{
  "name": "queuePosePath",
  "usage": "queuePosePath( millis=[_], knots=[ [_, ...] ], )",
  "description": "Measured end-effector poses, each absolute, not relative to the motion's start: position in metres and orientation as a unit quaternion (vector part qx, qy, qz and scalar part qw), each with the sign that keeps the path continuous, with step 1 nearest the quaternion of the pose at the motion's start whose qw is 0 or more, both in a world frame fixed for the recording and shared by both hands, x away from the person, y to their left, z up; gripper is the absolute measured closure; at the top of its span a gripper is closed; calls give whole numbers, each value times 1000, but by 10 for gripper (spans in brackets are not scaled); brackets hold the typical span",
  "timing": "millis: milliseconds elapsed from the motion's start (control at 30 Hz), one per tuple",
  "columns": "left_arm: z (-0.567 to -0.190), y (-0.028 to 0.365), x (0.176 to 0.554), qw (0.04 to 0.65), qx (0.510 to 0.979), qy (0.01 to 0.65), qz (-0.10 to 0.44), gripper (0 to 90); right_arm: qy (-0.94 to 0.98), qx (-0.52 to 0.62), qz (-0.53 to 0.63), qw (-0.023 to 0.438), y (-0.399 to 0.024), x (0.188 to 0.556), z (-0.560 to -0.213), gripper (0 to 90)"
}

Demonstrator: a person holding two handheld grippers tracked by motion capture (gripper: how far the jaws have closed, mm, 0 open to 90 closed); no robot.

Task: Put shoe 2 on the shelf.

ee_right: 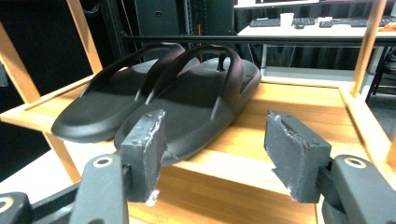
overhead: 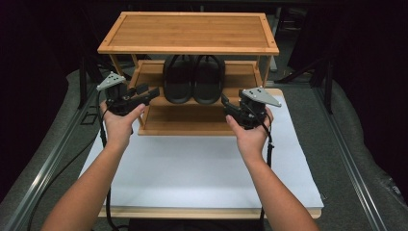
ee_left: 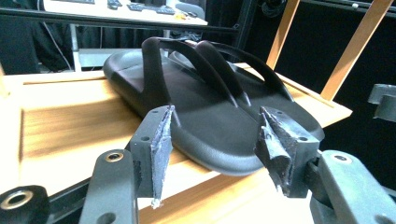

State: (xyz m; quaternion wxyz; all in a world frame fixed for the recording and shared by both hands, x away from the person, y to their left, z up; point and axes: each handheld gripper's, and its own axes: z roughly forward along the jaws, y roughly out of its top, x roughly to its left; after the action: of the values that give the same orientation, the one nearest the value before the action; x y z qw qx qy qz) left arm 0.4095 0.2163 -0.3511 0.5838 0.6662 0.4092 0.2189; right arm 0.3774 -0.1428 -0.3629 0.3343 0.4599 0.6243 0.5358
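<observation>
Flanking a bamboo rack (overhead: 187,31) from above, the left gripper (overhead: 144,92) and right gripper (overhead: 230,107) hover by its middle shelf (overhead: 154,100), where two black sandals (overhead: 194,79) sit side by side. Each gripper view shows jaws spread and empty before a sandal's heel, left (ee_left: 205,116) and right (ee_right: 187,107). Judged next: advance each over its heel edge and pinch.

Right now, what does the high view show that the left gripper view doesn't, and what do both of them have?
The high view alone takes in the rack's top shelf, the white sheet under the rack, both forearms and the right gripper. The left gripper view alone gives a close look at the left gripper, its jaws apart with nothing between the pads, and a desk with keyboards behind. Both share the pair of black sandals on the middle shelf.
</observation>
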Motion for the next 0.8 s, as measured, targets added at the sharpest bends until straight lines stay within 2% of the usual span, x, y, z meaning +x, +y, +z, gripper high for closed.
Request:
queuePosePath(
  millis=[400, 467, 500, 800],
  knots=[
    [-368, 228, 377, 595, 664, 397, 217, 454, 636, 454, 514, 352, -180, 340, -378, 384],
    [-371, 228, 373, 595, 666, 394, 217, 451, 635, 455, 516, 351, -183, 336, -380, 384],
    [-375, 229, 368, 591, 671, 392, 219, 445, 638, 457, 524, 332, -191, 328, -384, 382],
    [-395, 237, 351, 575, 682, 394, 223, 421, 635, 462, 526, 326, -212, 300, -404, 379]
  ],
)
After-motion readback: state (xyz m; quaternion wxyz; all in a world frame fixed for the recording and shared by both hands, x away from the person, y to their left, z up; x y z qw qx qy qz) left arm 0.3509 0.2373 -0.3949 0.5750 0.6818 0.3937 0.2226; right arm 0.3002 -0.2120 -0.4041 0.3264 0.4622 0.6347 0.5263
